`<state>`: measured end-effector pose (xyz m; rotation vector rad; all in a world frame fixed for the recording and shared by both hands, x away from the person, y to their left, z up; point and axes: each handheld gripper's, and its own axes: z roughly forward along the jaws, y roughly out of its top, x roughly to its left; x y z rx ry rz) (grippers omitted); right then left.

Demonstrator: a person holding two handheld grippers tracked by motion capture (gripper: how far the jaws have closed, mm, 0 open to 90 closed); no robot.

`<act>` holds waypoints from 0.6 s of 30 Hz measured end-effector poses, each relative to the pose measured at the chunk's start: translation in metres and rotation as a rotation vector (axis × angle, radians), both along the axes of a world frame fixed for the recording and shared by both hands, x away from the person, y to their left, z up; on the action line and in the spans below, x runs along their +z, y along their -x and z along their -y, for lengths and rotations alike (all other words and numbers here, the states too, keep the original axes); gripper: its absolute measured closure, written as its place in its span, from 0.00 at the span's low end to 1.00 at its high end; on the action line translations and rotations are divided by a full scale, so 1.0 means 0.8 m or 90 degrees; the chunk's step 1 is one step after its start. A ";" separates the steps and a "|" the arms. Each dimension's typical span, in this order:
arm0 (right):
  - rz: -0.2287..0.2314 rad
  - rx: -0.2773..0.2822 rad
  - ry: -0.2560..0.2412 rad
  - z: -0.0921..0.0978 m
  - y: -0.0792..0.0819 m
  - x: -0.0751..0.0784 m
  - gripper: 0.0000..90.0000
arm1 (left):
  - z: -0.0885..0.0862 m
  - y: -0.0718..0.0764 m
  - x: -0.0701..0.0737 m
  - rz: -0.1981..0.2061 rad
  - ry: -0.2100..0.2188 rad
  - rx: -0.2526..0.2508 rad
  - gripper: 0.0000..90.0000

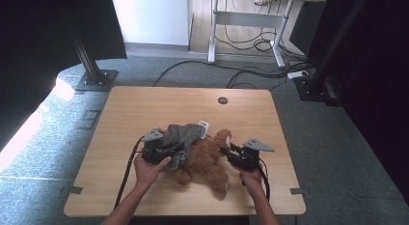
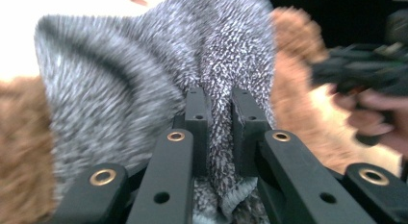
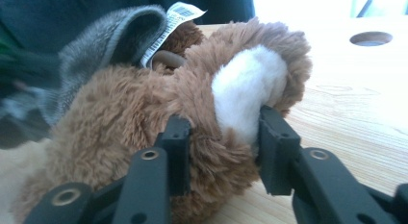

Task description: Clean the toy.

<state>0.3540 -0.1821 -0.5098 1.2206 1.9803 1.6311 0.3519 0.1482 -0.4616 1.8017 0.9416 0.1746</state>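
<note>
High view puts the plush at the near middle of the table, a grey knit draped over its left end. My left claw is pinched tight on a fold of that knit, seemingly to drag it along the toy. My right claw, part-closed, clamps the right end's shaggy brown fur and white patch to anchor it. A paper tag sticks up.

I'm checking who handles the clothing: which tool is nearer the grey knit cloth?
Left. The left tool is pinched on a fold of the grey cloth; the right tool is apart from it, gripping the plush toy.
</note>
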 end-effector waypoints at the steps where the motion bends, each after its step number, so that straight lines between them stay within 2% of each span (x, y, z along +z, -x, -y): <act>1: 0.000 0.000 0.000 0.000 0.000 0.000 0.71 | 0.000 0.000 0.000 0.000 0.000 0.000 0.88; 2: 0.005 -0.006 0.001 -0.002 -0.001 -0.001 0.72 | 0.014 0.002 0.013 0.012 0.004 -0.020 0.88; 3: 0.005 -0.006 0.001 -0.002 -0.001 -0.001 0.72 | 0.014 0.002 0.013 0.012 0.004 -0.020 0.88; 4: 0.010 -0.009 0.004 -0.004 0.000 -0.001 0.73 | 0.033 0.003 0.024 0.018 0.003 -0.041 0.88; 5: 0.010 -0.009 0.004 -0.004 0.000 -0.001 0.73 | 0.033 0.003 0.024 0.018 0.003 -0.041 0.88; 7: 0.019 -0.009 0.009 -0.005 0.001 -0.002 0.73 | 0.055 0.000 0.030 0.019 -0.007 -0.058 0.88; 8: 0.025 -0.009 0.012 -0.005 0.001 -0.002 0.74 | 0.077 -0.007 0.030 0.007 -0.029 -0.065 0.87; 9: 0.025 -0.009 0.012 -0.005 0.001 -0.002 0.74 | 0.077 -0.007 0.030 0.007 -0.029 -0.065 0.87; 10: 0.026 -0.010 0.012 -0.004 0.001 -0.003 0.74 | 0.087 -0.011 0.027 0.000 -0.042 -0.065 0.87; 11: 0.025 -0.011 0.013 -0.004 0.002 -0.003 0.74 | 0.103 -0.021 0.019 -0.021 -0.066 -0.061 0.87; 13: 0.022 -0.017 0.018 -0.003 0.001 -0.004 0.75 | 0.109 -0.027 0.011 -0.036 -0.071 -0.054 0.87; 15: 0.020 -0.019 0.021 -0.001 0.000 -0.006 0.76 | 0.109 -0.029 0.010 -0.039 -0.070 -0.054 0.87; 18: 0.020 -0.017 0.021 -0.001 -0.001 -0.007 0.76 | 0.109 -0.026 0.010 -0.028 -0.085 -0.056 0.87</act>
